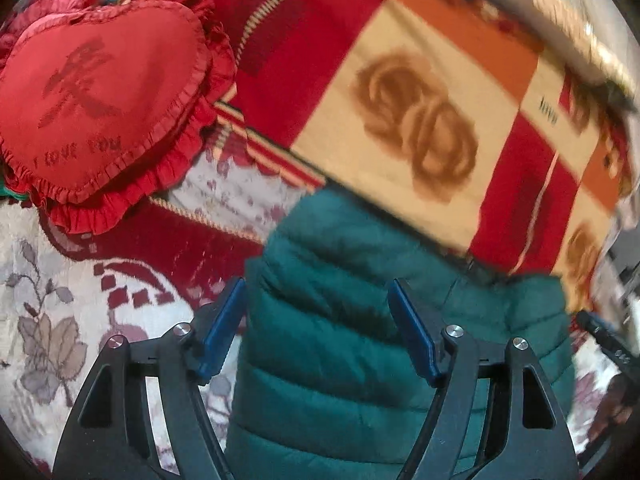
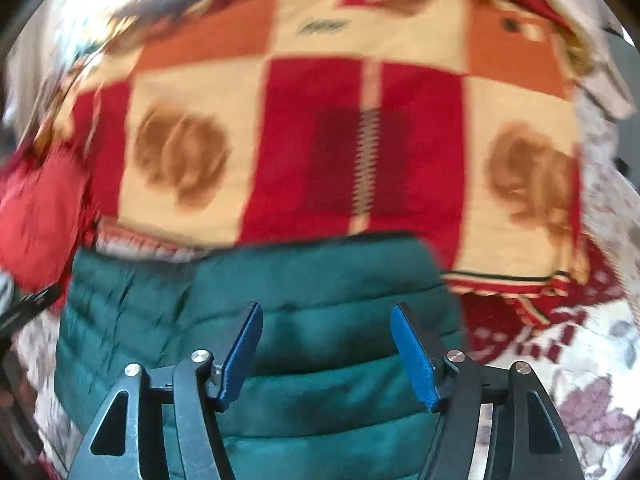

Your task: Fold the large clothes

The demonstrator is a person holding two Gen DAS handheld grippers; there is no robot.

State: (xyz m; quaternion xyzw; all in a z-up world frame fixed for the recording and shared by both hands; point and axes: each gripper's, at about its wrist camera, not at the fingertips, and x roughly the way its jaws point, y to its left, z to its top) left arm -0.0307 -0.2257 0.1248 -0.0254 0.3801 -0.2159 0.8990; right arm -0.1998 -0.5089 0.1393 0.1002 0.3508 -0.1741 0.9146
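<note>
Hovering spread and empty, the left gripper [image 1: 316, 300] and right gripper [image 2: 326, 324] are gripping nothing above the folded teal quilted puffer jacket [image 1: 340, 320], lying on a floral bedspread [image 1: 52, 320]; beyond are sitting a checked red-and-cream blanket [image 1: 420, 100] and red heart-shaped ruffled cushion [image 1: 100, 100].

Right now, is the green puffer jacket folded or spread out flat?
Folded, apparently: the green puffer jacket lies as a compact quilted block on the bedspread, no sleeves showing.

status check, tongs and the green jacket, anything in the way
Left tongs open, right tongs open, nothing gripped. Green puffer jacket lies folded beneath both. Heart cushion off to the side, path clear.
</note>
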